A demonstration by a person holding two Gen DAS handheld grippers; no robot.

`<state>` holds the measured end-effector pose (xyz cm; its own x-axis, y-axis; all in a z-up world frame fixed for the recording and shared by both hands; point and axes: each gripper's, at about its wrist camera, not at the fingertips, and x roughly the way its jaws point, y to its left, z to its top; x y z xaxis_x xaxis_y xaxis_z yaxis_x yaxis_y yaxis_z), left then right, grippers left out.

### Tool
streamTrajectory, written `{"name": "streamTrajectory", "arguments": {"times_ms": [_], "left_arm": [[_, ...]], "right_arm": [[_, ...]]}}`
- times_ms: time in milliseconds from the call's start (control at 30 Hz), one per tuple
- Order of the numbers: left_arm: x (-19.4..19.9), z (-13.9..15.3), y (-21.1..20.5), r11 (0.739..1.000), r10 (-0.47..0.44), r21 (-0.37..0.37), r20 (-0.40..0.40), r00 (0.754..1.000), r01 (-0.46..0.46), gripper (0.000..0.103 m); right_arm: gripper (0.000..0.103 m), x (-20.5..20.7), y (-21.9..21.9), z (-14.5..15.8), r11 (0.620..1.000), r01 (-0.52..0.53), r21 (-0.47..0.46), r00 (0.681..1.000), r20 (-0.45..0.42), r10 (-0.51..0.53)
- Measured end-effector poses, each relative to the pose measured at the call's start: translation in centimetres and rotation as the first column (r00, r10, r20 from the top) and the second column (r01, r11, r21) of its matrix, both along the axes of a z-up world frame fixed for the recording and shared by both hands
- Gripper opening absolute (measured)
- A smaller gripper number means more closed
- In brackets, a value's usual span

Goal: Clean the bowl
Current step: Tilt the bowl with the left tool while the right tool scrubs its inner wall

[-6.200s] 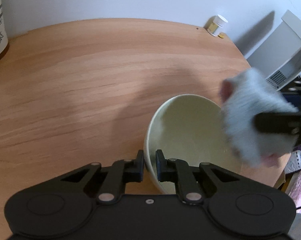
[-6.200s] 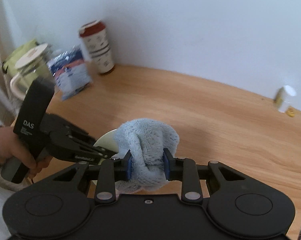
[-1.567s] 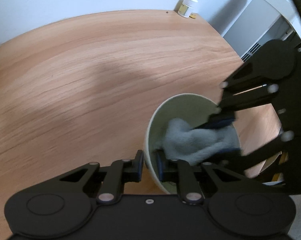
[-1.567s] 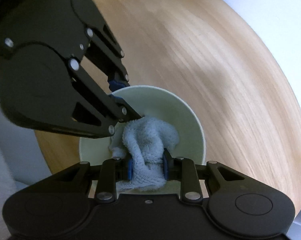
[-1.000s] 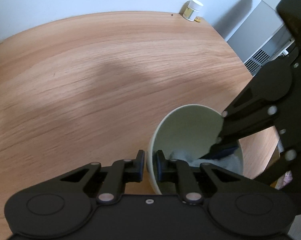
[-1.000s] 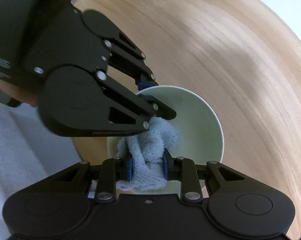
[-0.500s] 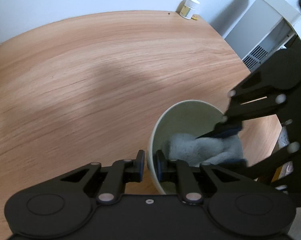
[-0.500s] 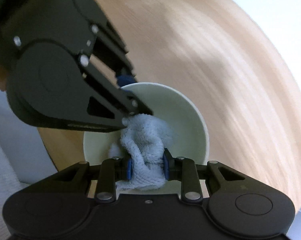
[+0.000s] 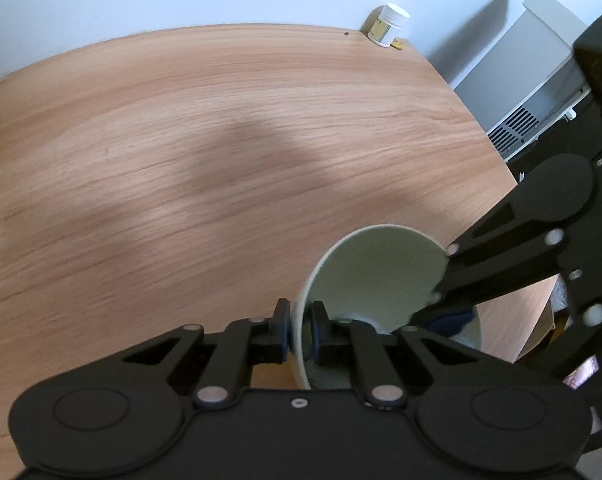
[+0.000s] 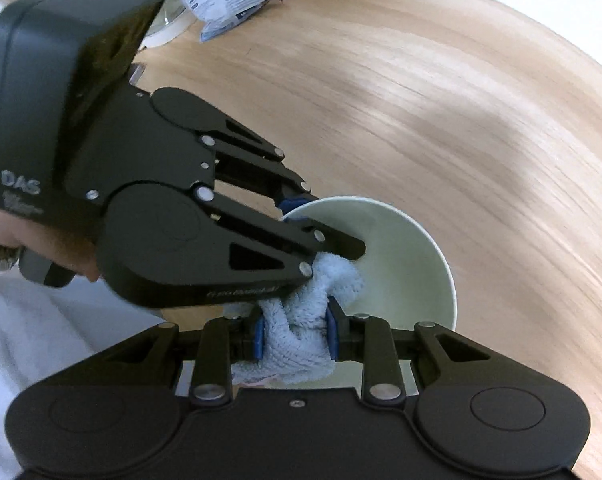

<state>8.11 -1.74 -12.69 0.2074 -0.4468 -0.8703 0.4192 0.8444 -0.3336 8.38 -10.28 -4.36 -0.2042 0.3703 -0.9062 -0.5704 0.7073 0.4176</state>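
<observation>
The left tongs [image 9: 299,334] pinch the bowl [image 10: 401,264] by its rim near the worktop's [image 9: 181,140] front edge; the right tongs [image 10: 295,338], clenched on the cloth [image 10: 301,320], reach into its open mouth.

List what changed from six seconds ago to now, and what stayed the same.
The right gripper carried the blue cloth from above the table down into the bowl, where it now presses against the inner wall. The left gripper stays clamped on the bowl's rim, and the cloth stays gripped.
</observation>
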Motion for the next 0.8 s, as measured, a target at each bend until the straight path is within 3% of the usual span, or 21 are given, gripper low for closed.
{"name": "streamTrajectory", "arguments": {"times_ms": [233,433,567,800], "left_arm": [[0.2,0.1,0.0,1.000,0.015,0.000,-0.010,1.000,-0.015,0.012],[0.5,0.6,0.5,0.998,0.062,-0.026,-0.034,0.997,-0.063,0.012],[0.4,1.7,1.3,0.996,0.085,-0.033,-0.027,0.996,-0.086,0.023],[-0.6,3.5,3.3,0.990,0.125,-0.057,-0.022,0.992,-0.126,0.024]], "right_arm": [[0.031,-0.5,1.1,-0.8,1.000,-0.006,-0.029,1.000,0.027,0.007],[0.031,0.3,1.5,0.2,0.998,-0.008,-0.066,0.998,0.063,0.012],[0.031,0.1,1.9,1.8,0.994,-0.008,-0.109,0.993,0.116,0.020],[0.032,-0.3,0.2,6.1,0.998,0.053,0.016,0.984,0.167,-0.055]]}}
